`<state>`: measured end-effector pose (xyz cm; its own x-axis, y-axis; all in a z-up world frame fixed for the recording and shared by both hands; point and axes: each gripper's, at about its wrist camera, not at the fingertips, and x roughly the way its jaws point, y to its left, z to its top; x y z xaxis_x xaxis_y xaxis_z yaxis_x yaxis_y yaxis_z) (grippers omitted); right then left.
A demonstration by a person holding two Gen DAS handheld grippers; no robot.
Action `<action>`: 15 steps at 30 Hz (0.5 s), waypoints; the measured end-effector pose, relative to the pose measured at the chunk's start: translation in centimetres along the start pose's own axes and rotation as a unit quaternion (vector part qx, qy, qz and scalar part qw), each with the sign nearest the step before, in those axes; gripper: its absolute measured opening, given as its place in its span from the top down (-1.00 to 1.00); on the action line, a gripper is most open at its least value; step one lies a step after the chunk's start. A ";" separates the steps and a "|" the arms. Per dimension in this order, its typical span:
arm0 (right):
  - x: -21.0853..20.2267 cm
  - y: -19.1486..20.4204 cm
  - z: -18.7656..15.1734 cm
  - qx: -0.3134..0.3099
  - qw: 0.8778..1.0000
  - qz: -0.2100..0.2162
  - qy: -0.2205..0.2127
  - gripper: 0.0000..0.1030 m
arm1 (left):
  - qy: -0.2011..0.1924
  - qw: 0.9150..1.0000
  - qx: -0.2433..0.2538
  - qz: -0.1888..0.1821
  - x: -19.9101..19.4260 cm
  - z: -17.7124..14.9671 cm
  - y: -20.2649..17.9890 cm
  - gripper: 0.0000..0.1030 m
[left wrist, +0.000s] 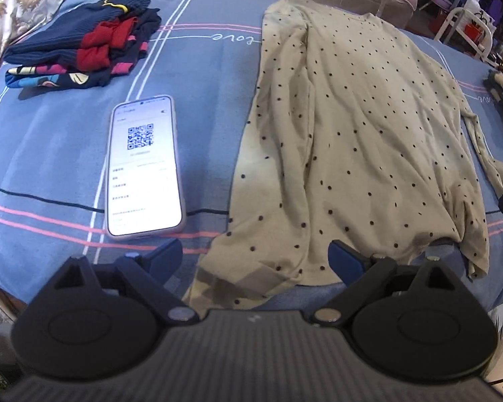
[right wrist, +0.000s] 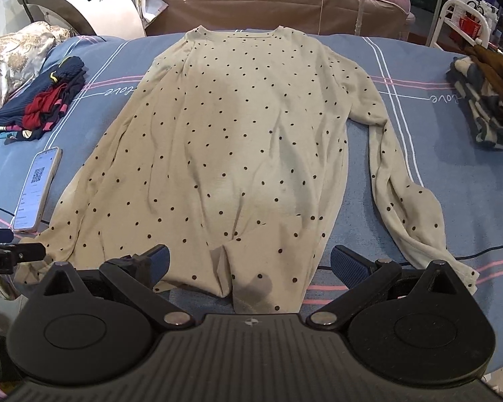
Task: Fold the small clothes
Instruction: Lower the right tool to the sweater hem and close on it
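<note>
A beige long-sleeved shirt with dark dots (right wrist: 238, 154) lies spread flat on the blue striped bed cover (right wrist: 452, 174), neck at the far end, hem towards me. Its right sleeve (right wrist: 409, 207) lies stretched down the right side. The shirt also shows in the left wrist view (left wrist: 362, 140). My left gripper (left wrist: 255, 261) is open and empty, just above the hem at its left part. My right gripper (right wrist: 249, 264) is open and empty, its fingers on either side of the middle of the hem.
A phone with a lit screen (left wrist: 144, 167) lies left of the shirt. A stack of folded dark and red clothes (left wrist: 80, 50) sits at the far left. A pile of checked and brown clothes (right wrist: 489, 100) lies at the far right. A cable (right wrist: 486, 251) crosses the near right.
</note>
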<state>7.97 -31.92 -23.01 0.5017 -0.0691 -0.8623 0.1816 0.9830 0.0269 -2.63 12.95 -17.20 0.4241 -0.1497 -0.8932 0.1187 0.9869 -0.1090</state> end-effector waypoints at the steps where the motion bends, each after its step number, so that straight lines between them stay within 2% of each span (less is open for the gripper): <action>1: 0.1 -0.5 0.0 0.007 1.000 -0.005 0.000 -1.00 | -0.005 1.000 -0.001 -0.001 0.0 0.0 0.3 -0.84; 3: 0.3 -1.4 0.1 0.018 1.000 -0.017 0.004 -1.00 | -0.004 1.000 0.001 0.003 0.3 -0.1 0.7 -0.73; 5: 0.4 -2.1 0.1 0.023 0.999 -0.027 0.006 -1.00 | 0.004 1.000 0.003 0.003 0.8 -0.1 1.0 -0.41; 7: 0.4 -2.6 0.1 0.025 0.999 -0.033 0.007 -1.00 | 0.008 1.000 0.005 -0.009 1.1 -0.1 1.4 -0.20; 12: 0.3 -2.6 0.3 0.025 0.999 -0.036 0.010 -1.00 | 0.027 1.000 -0.006 -0.008 1.7 -0.6 1.7 -0.16; 15: 0.2 -2.0 0.6 0.020 0.999 -0.030 0.006 -1.00 | 0.029 0.999 -0.023 -0.016 1.7 -0.7 1.9 0.06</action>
<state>8.19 -33.95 -22.95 0.4784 -0.1246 -0.8693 0.2441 0.9697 -0.0046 -2.29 14.62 -19.17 0.3684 -0.1782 -0.9124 0.0887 0.9837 -0.1564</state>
